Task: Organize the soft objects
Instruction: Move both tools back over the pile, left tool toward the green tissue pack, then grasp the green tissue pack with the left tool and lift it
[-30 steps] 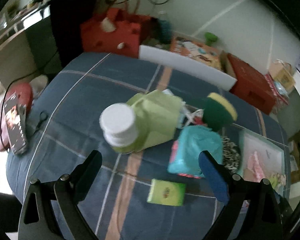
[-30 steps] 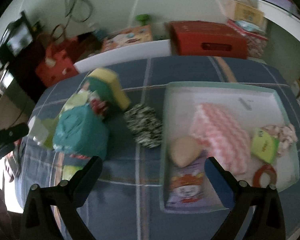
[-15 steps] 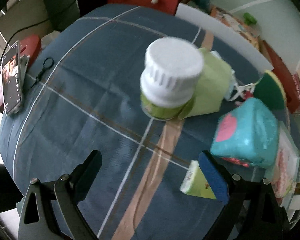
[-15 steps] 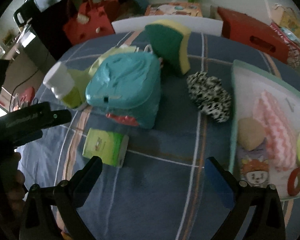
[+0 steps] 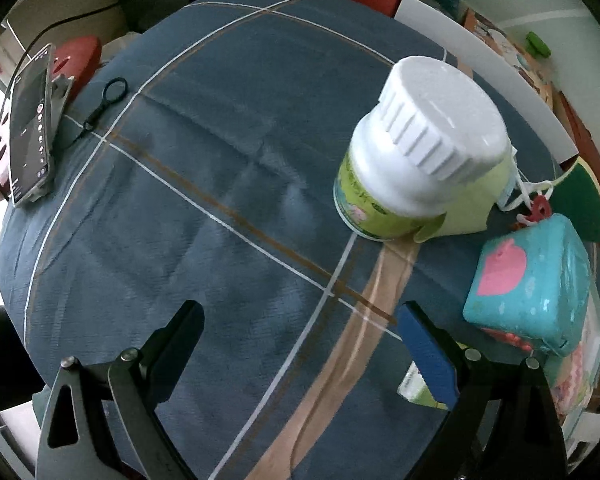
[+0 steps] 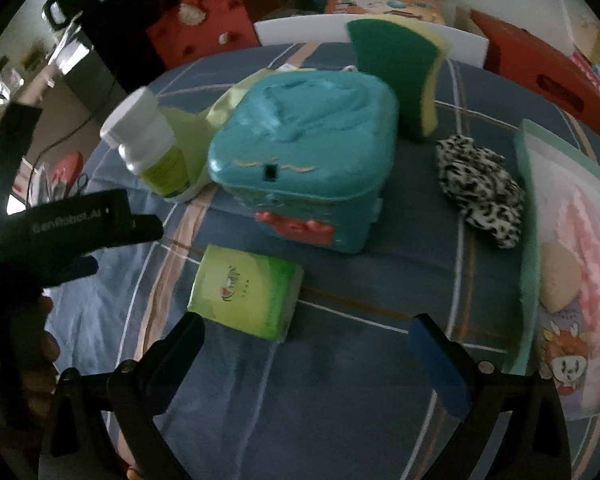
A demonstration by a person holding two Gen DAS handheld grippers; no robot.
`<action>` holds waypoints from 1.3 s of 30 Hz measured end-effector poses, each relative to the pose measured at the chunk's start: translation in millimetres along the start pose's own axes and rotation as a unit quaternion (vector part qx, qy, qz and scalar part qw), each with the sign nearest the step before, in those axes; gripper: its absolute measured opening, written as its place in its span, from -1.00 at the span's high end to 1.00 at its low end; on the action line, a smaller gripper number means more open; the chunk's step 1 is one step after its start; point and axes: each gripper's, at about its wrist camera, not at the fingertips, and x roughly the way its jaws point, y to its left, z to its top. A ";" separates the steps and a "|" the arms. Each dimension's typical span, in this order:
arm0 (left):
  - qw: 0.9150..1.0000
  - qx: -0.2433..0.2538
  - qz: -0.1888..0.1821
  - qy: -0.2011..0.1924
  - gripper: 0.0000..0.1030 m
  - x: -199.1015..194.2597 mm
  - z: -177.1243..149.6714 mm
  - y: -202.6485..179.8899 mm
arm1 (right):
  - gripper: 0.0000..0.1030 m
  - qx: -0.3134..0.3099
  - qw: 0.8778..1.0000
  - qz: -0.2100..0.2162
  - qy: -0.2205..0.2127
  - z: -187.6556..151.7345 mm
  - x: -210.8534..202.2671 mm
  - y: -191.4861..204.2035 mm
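Observation:
My right gripper (image 6: 306, 344) is open, low over the blue plaid cloth (image 6: 340, 380), just short of a green tissue packet (image 6: 246, 292). Behind the packet lies a teal wipes pack (image 6: 304, 160), with a green-and-yellow sponge (image 6: 400, 72) standing behind it and a black-and-white scrunchie (image 6: 480, 188) to its right. A white-capped green bottle (image 6: 148, 144) stands at the left. My left gripper (image 5: 300, 328) is open above bare cloth, the bottle (image 5: 416, 152) ahead on the right and the wipes pack (image 5: 528, 284) at far right. The tissue packet's corner (image 5: 414, 390) shows behind its right finger.
A teal-rimmed tray (image 6: 526, 216) at the right holds a pink cloth, a beige pad and printed packets. A phone on a stand (image 5: 28, 128) and a black cord loop (image 5: 104, 100) sit at the cloth's left edge. Red bags and boxes (image 6: 216, 20) stand beyond the table.
My right gripper has swung left from the tray toward the tissue packet and wipes pack. My left gripper has dropped closer to the cloth and moved left, the bottle now looming larger.

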 end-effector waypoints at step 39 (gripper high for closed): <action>0.988 0.141 -0.043 0.050 -0.89 13.2 -29.5 -111.6 | -1.00 0.160 0.983 -0.060 -0.067 5.5 -68.5 -122.3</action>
